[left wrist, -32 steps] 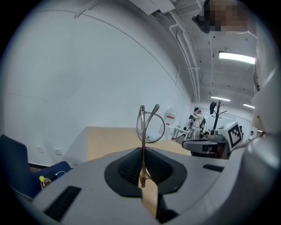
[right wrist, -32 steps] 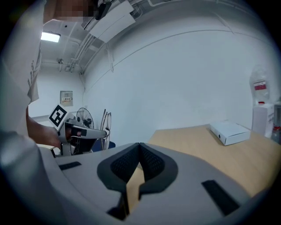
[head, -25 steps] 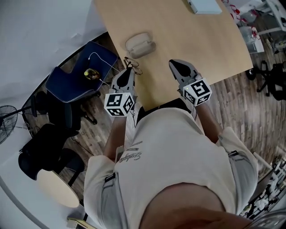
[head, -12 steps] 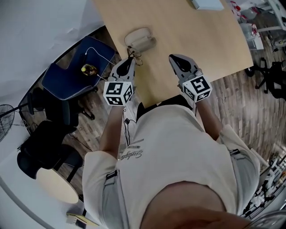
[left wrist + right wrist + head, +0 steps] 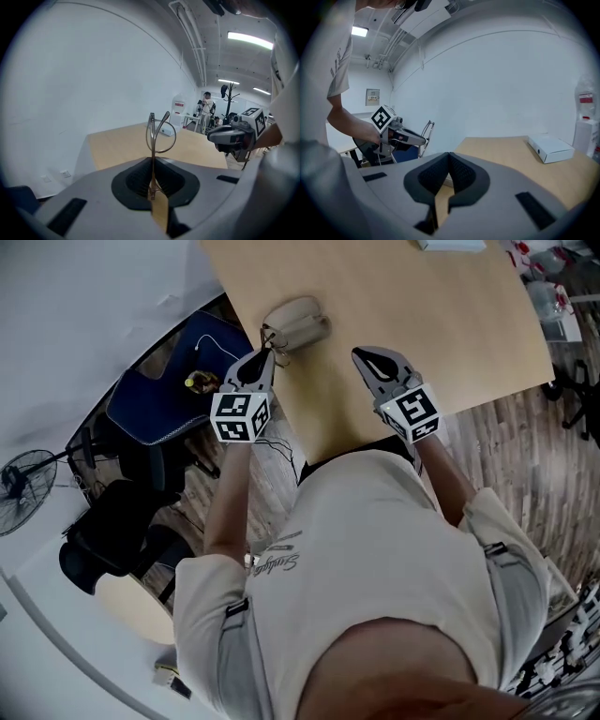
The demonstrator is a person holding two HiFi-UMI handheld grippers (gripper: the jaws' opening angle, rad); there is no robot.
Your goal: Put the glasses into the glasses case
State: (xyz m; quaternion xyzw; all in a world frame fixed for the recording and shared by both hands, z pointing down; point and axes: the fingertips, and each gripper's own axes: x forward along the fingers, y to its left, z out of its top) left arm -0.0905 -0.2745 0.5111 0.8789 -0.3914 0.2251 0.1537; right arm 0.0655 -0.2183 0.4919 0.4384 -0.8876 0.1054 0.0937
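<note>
Glasses (image 5: 152, 131) in left tongs (image 5: 153, 164), beside case (image 5: 294, 319) at table (image 5: 394, 296) edge.

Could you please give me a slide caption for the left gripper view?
Left hand-held gripper shut on glasses, held upright; wooden table and right hand-held gripper beyond.

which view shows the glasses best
The left gripper view: the thin metal-framed glasses stand large, pinched in the left gripper. The head view shows them tiny; the right gripper view, small and distant.
</note>
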